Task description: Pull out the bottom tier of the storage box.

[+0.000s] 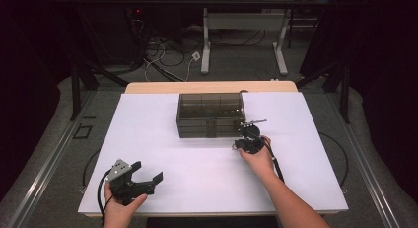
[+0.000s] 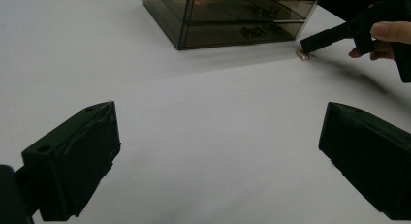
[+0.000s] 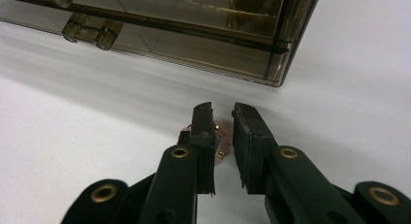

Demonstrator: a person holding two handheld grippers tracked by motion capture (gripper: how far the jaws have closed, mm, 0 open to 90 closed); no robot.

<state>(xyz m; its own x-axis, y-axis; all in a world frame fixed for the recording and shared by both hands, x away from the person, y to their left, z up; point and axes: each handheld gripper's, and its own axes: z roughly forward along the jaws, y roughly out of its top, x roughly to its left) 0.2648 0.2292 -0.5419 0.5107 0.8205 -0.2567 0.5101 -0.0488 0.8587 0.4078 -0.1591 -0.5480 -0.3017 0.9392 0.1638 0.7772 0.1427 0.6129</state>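
- Jaws of the right gripper (image 3: pixel 223 118), nearest the lens in the right gripper view: narrowed to a slim gap, tips down at the bench. Between and just behind them sits the small pink item. Whether the pads already press on it cannot be told; a sliver of gap shows beside it. Likely closing in for a pick-up.
- Bench (image 1: pixel 162 139): white sheet over a wooden top, the largest item. It carries everything listed below.
- Drawer box (image 1: pixel 210 114): smoky see-through plastic, 2 drawer fronts with small handles visible, long axis running across the bench. It stands at the far middle, drawers facing the person, presumably so that a drawer can receive small goods.
- Left gripper (image 1: pixel 148 176): held low at the near left corner, jaws spread wide, nothing between them. Judged parked, out of the working hand's way.
- Right hand (image 1: pixel 257 159): wrapped round its gripper just off the box's near right corner.
- Pink bead piece (image 3: pixel 219 136): smallest item, pinkish with gold-coloured dots, lying on the bench near the box's right front corner. Too small and too hidden to give a long axis or heading.
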